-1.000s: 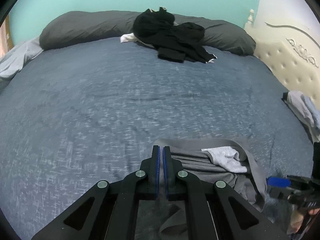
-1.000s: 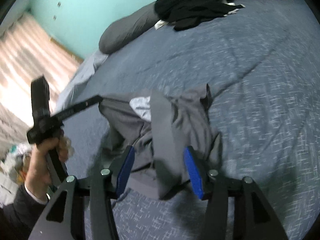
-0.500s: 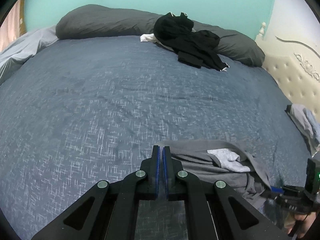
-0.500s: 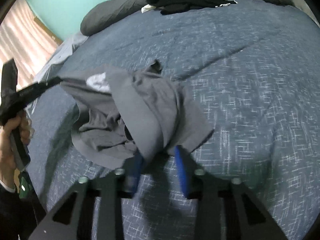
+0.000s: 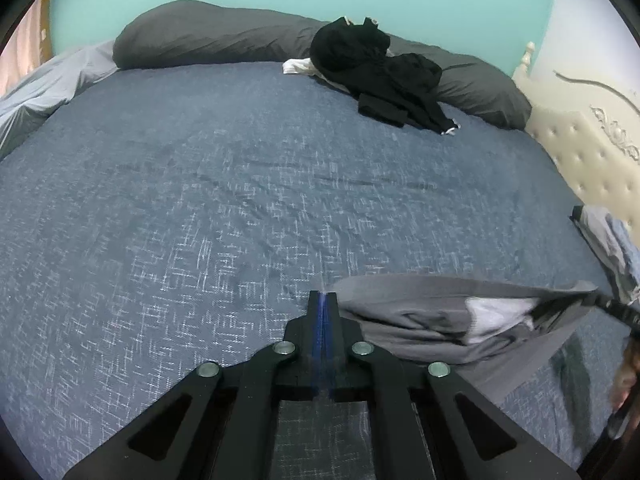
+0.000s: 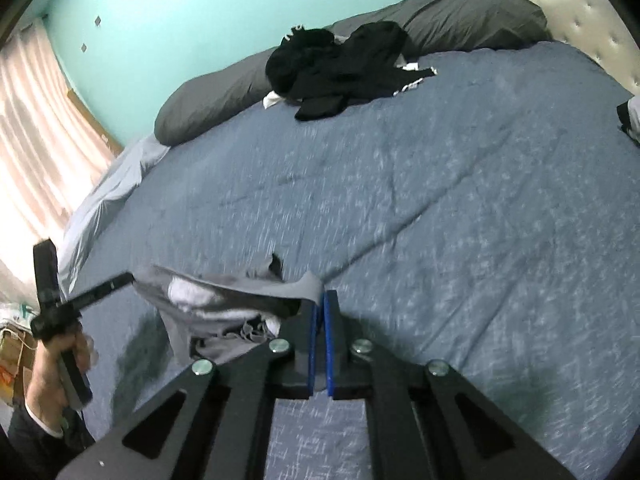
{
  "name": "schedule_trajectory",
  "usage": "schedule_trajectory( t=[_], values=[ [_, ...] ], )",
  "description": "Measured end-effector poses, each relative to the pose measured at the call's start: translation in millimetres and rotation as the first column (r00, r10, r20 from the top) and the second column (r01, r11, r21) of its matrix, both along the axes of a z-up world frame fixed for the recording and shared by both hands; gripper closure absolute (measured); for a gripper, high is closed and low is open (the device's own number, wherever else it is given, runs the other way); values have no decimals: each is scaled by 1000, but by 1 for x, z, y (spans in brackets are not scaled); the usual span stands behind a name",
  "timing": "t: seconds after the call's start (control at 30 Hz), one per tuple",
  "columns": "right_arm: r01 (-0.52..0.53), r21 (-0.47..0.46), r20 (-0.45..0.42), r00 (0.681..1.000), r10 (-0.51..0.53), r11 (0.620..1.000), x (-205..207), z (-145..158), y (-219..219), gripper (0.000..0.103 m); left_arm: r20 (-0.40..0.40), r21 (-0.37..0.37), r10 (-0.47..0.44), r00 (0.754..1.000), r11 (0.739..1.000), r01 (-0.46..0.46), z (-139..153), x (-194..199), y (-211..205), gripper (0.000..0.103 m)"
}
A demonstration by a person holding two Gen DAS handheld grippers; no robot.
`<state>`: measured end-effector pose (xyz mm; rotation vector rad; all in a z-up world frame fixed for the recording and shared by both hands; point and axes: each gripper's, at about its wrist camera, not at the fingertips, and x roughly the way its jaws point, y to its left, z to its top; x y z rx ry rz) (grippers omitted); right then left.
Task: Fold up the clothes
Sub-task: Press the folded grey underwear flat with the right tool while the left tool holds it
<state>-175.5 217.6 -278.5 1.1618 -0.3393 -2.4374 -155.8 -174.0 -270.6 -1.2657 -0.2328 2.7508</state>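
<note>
A grey garment with a white inner patch hangs stretched between my two grippers, lifted off the blue bedspread. My left gripper is shut on one corner of it; it also shows in the right wrist view pinching the cloth's left end. My right gripper is shut on the other corner of the grey garment, and it appears at the right edge of the left wrist view. The cloth sags between them.
A pile of black clothes lies at the far side against long grey pillows. More folded clothing sits at the right edge by the cream headboard. A curtain hangs on the left.
My right gripper closed on the garment's edge and lifted it. The garment went from lying crumpled on the bed to hanging stretched between both grippers.
</note>
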Motion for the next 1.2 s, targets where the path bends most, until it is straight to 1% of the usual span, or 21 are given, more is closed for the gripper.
schedule_trajectory(
  t=[0.1, 0.23, 0.33, 0.4, 0.53, 0.67, 0.77, 0.87, 1.0, 1.13, 1.2],
  values=[
    [0, 4, 9, 1000, 0, 1000, -3, -2, 4, 100, 16, 11, 1, 1000, 1000, -1, -5, -3, -1, 103],
    [-14, 8, 54, 998, 13, 1000, -7, -19, 6, 100, 44, 52, -34, 998, 998, 32, -12, -5, 4, 103],
    [-8, -1, 82, 997, 8, 1000, -7, -28, 9, 100, 66, 78, -55, 996, 996, 50, -16, -7, 7, 103],
    [-21, -25, 110, 994, 24, 999, -6, -34, 10, 100, 80, 75, -58, 995, 996, 52, -19, -8, 10, 103],
    [-78, -32, 113, 990, 82, 996, 0, -35, 3, 100, 136, 77, -53, 989, 996, 42, -30, -10, 11, 103],
    [-89, -60, 123, 988, 96, 994, 1, -33, 7, 100, 174, 95, -53, 983, 995, 37, -40, -10, 9, 103],
    [-79, -75, 125, 988, 88, 994, 3, -31, 14, 99, 186, 118, -55, 981, 992, 34, -45, -11, 10, 103],
    [-77, -116, 123, 988, 92, 990, 5, -27, 22, 98, 207, 137, -55, 977, 990, 27, -52, -14, 10, 103],
    [-79, -138, 107, 990, 94, 987, 7, -22, 28, 97, 237, 205, -62, 969, 979, 12, -62, -16, 9, 103],
    [-86, -163, 100, 990, 103, 983, 9, -26, 29, 97, 246, 206, -51, 968, 979, -1, -72, -19, 11, 103],
    [-90, -174, 99, 989, 108, 981, 12, -30, 29, 97, 235, 198, -52, 971, 980, 4, -70, -20, 14, 103]
  ],
)
